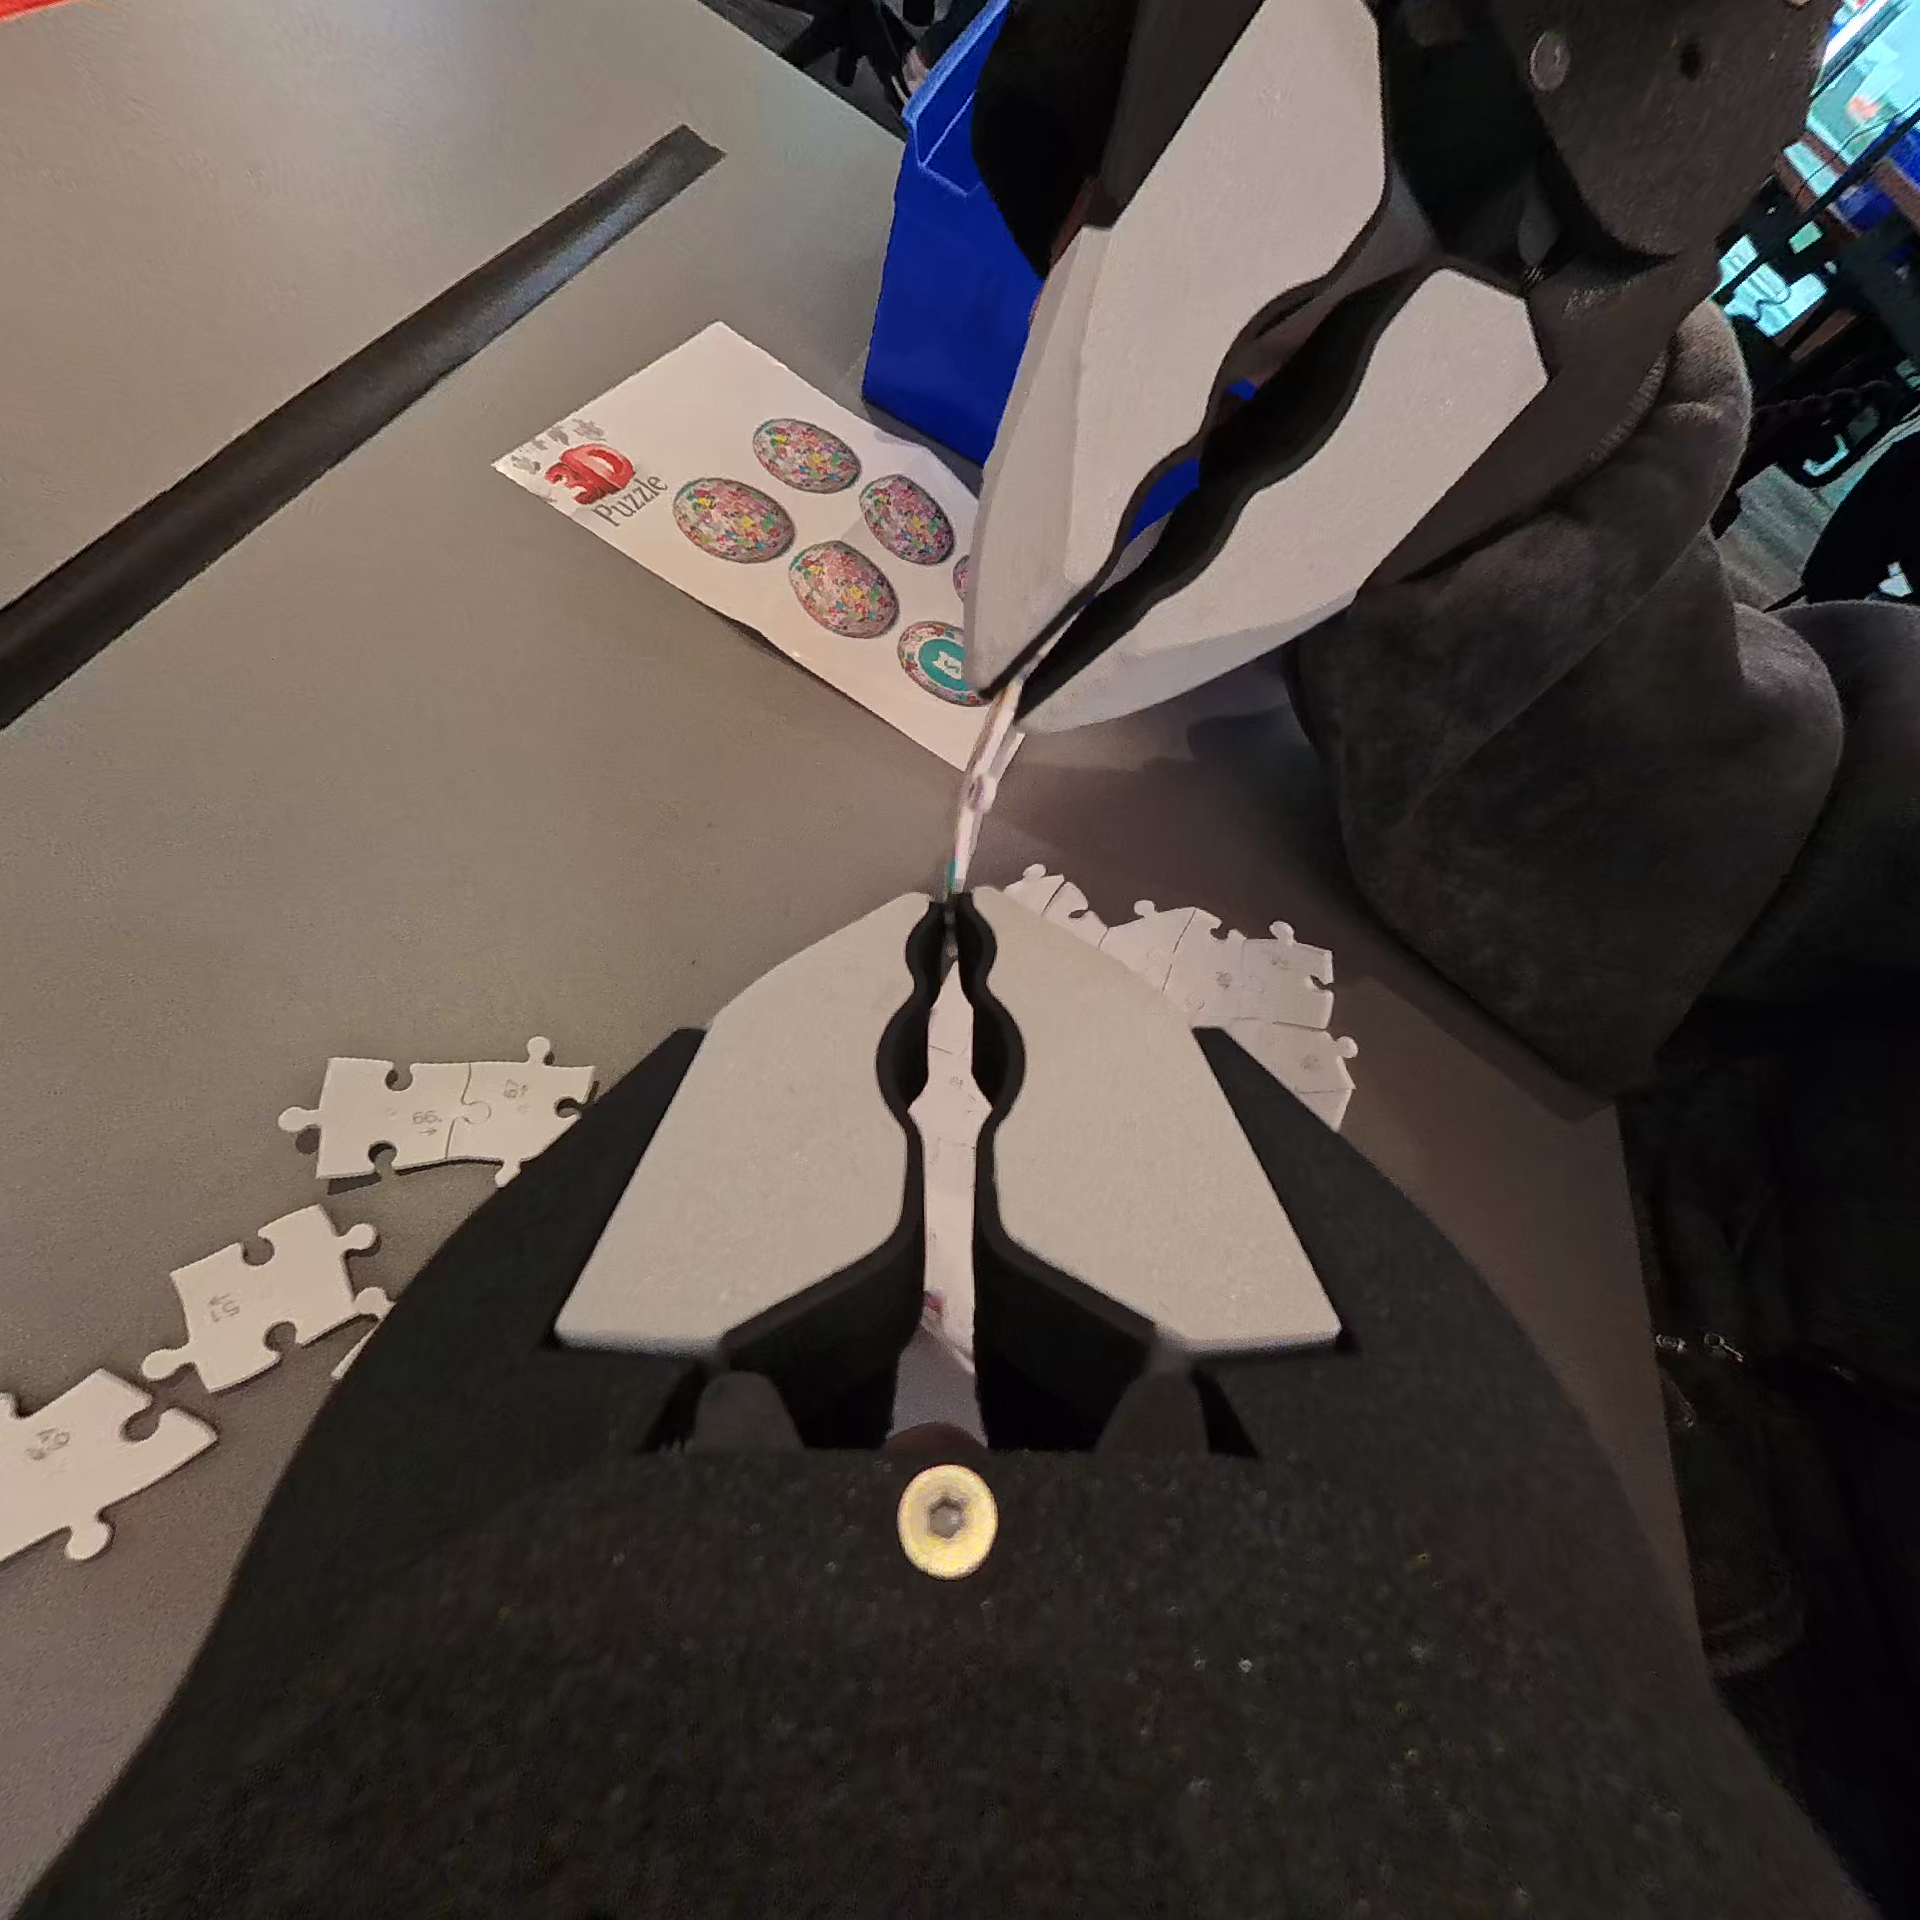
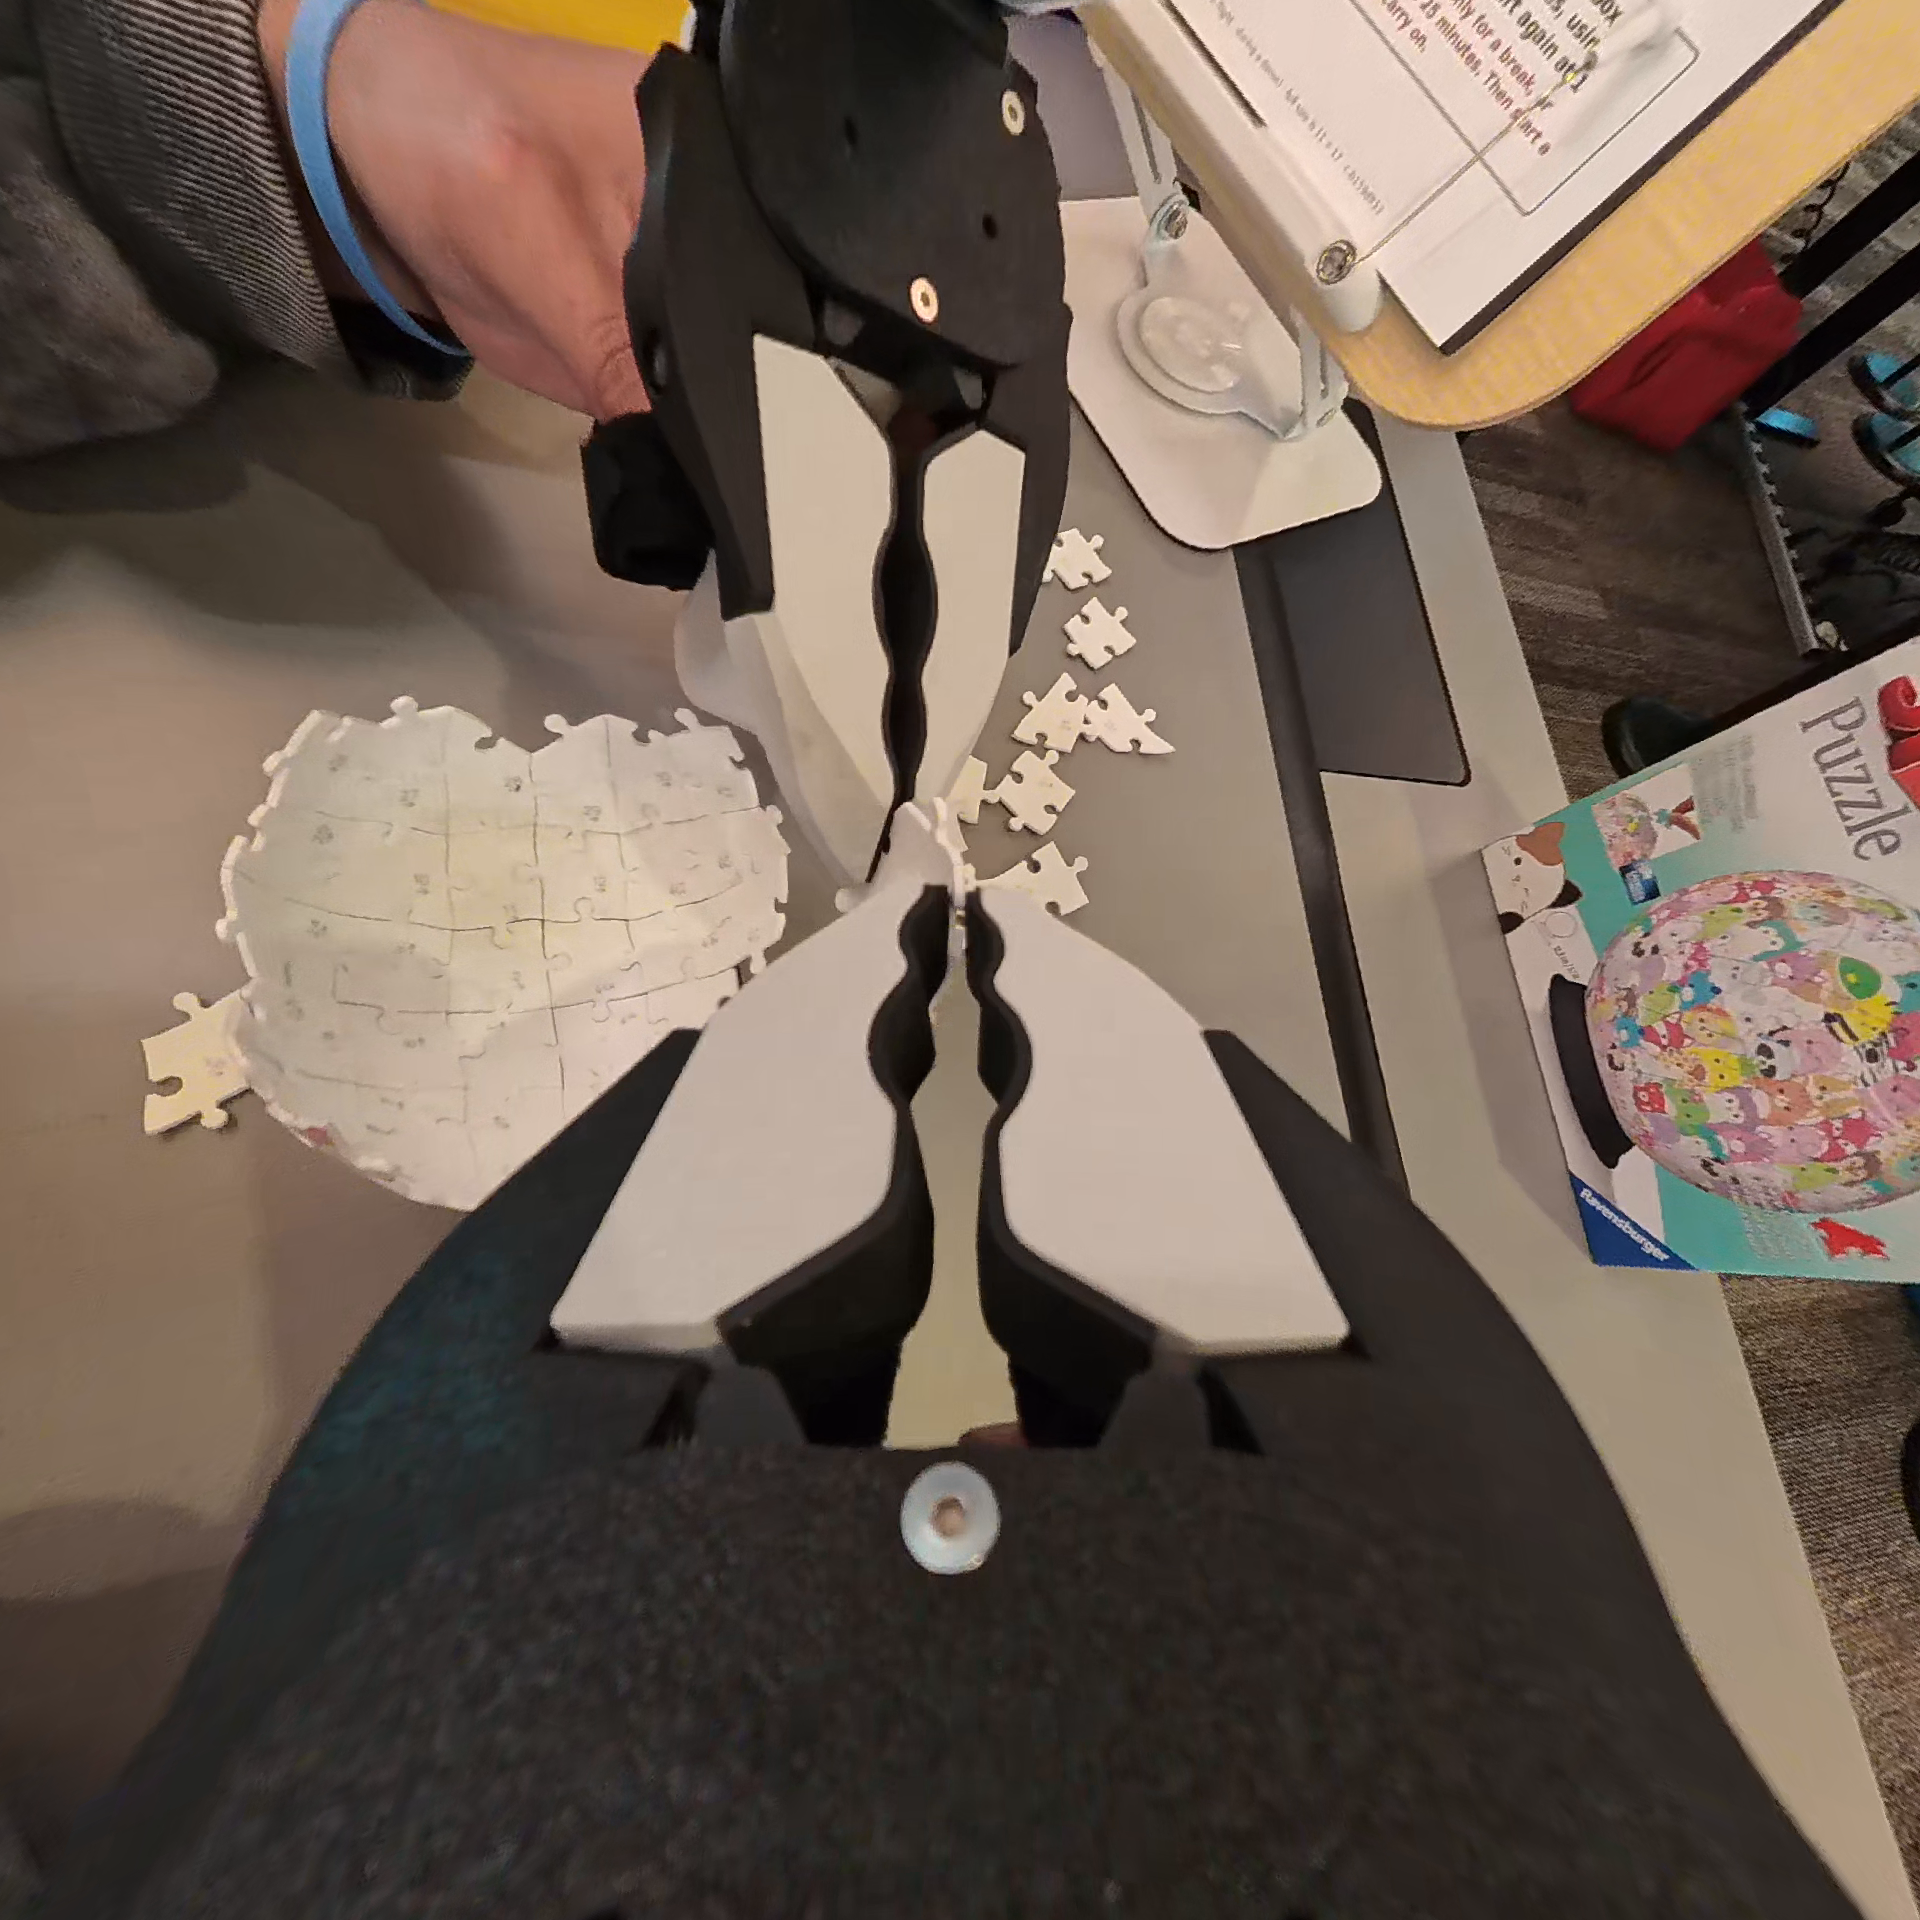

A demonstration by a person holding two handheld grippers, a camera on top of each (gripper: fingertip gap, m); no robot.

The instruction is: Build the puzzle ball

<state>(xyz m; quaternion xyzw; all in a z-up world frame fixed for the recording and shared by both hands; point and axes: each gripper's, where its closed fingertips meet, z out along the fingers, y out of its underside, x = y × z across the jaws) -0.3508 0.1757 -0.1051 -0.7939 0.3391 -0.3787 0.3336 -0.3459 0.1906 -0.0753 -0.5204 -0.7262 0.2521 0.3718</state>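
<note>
We are seeing white puzzle pieces on a grey worktop, a blue bin, a teal puzzle box showing a multicoloured ball, a blue wristband, and grey-and-black jaws.

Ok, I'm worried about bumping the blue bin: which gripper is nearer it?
Right. The right gripper hangs just in front of the bin; the left gripper meets it tip to tip from the far side, farther off.

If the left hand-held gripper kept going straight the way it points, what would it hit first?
Most likely the right hand-held gripper, just ahead tip to tip. The left hand-held gripper pinches a puzzle piece that spans the gap between them. Beyond lies the instruction sheet, though depth is hard to judge.
</note>
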